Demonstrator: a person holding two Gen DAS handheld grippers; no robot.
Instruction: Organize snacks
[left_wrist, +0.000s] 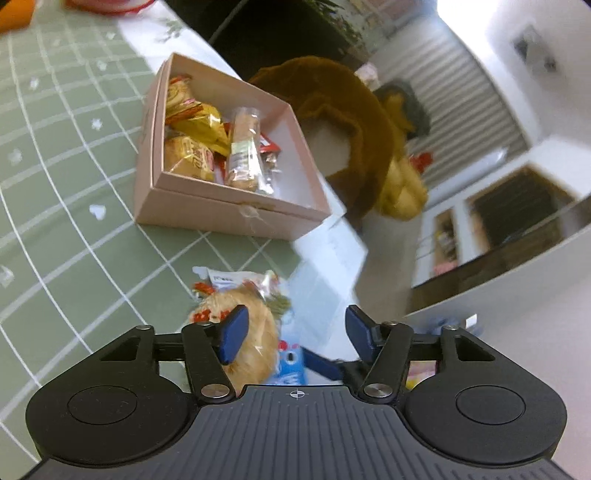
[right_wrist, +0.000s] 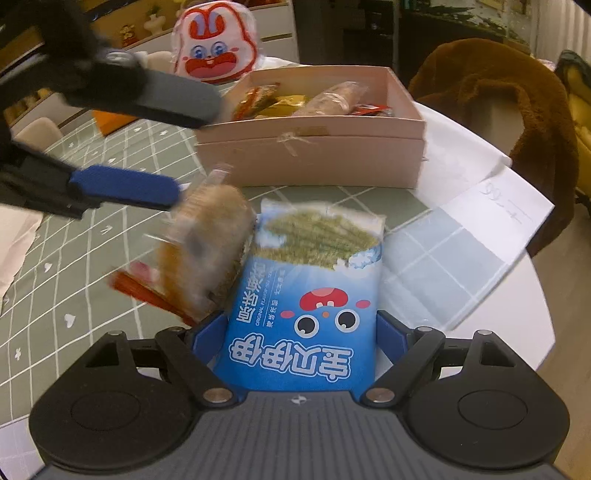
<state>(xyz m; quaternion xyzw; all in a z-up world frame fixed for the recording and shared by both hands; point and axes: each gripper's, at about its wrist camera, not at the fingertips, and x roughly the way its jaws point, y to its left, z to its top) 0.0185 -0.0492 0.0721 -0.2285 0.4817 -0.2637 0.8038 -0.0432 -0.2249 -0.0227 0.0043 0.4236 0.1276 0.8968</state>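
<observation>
Right gripper (right_wrist: 301, 354), bottom centre: fingers clamped on the blue snack bag (right_wrist: 306, 295). Left gripper (left_wrist: 291, 332) sits unclenched around the bread packet (left_wrist: 243, 332), grip unclear through blur. Squeeze the bread lightly, then lift it clear over the near wall of the pink box (left_wrist: 221, 214), upper centre.

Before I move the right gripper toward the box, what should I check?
1. Right gripper grips the blue snack bag: ok.
2. Pink box has free room: ok, one side of its floor is bare.
3. Bread pack clear of the bag: cannot tell, it is blurred right beside it.
4. Left gripper holds the bread pack: not ok, jaws open, one pad away from it.
</observation>
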